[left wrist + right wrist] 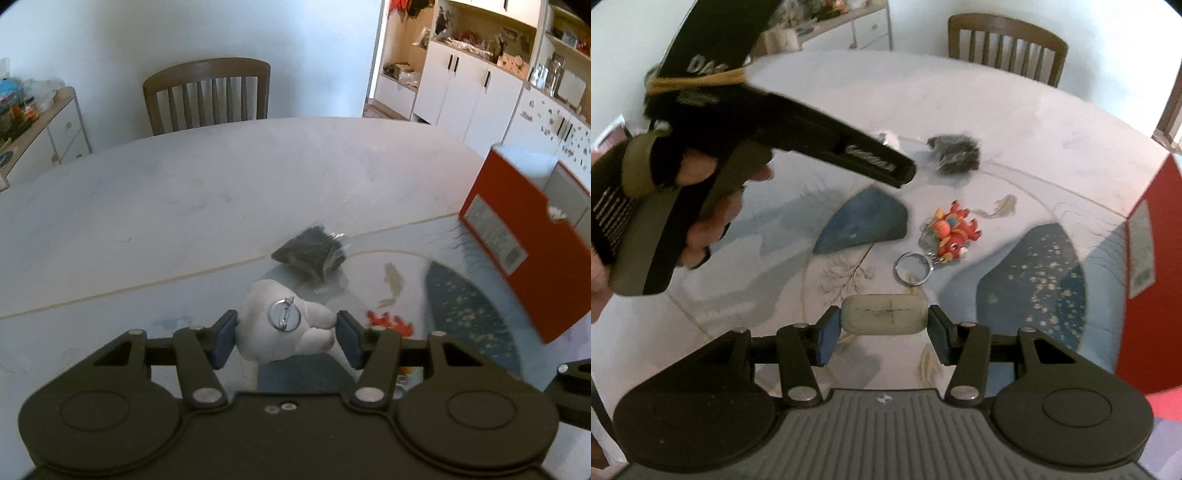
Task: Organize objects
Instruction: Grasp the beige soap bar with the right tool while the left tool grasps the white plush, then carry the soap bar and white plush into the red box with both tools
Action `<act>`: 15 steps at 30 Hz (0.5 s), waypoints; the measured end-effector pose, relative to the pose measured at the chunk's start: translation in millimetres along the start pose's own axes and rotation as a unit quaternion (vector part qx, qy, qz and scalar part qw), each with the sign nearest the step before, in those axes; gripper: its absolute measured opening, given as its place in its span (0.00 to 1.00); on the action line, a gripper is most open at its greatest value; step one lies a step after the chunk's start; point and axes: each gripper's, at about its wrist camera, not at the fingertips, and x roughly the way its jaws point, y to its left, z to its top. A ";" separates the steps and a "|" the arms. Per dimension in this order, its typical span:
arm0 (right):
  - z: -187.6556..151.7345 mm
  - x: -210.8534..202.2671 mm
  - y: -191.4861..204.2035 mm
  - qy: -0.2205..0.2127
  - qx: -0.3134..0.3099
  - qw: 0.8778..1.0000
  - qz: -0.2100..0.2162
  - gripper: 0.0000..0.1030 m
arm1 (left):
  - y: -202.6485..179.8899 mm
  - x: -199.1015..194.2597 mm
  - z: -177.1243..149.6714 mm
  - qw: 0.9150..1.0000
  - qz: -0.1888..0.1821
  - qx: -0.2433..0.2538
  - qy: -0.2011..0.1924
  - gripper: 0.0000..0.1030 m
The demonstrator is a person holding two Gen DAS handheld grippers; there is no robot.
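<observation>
My left gripper (286, 338) is shut on a white plush brooch (284, 330) whose round metal pin back faces up, held just above the patterned tablecloth (110, 332). My right gripper (884, 334) is shut on a pale rounded eraser (884, 314) with a pen-drawn cross on it. A red dragon keychain (955, 230) with a metal ring (912, 267) lies on the cloth just beyond the eraser. Farther back sits a dark bundle in clear plastic (308, 253), also the dark bundle (955, 153) in the right wrist view. A red box (517, 236) stands open at the right.
A person's hand (701, 206) holds the left gripper's handle at the upper left of the right wrist view. A wooden chair (207, 96) stands behind the table. White cabinets (461, 85) fill the back right; a low sideboard (48, 129) stands at the left.
</observation>
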 end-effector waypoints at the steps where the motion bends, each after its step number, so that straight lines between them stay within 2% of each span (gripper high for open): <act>1: -0.1 -6.9 -1.1 -0.005 0.005 1.000 0.001 0.48 | -1.0 -4.8 1.1 1.000 -0.002 -0.003 -0.001 0.54; 15: -6.9 -107.2 -27.0 -0.073 0.058 0.995 0.028 0.48 | -33.8 -82.7 5.7 0.998 -0.039 -0.039 -0.013 0.54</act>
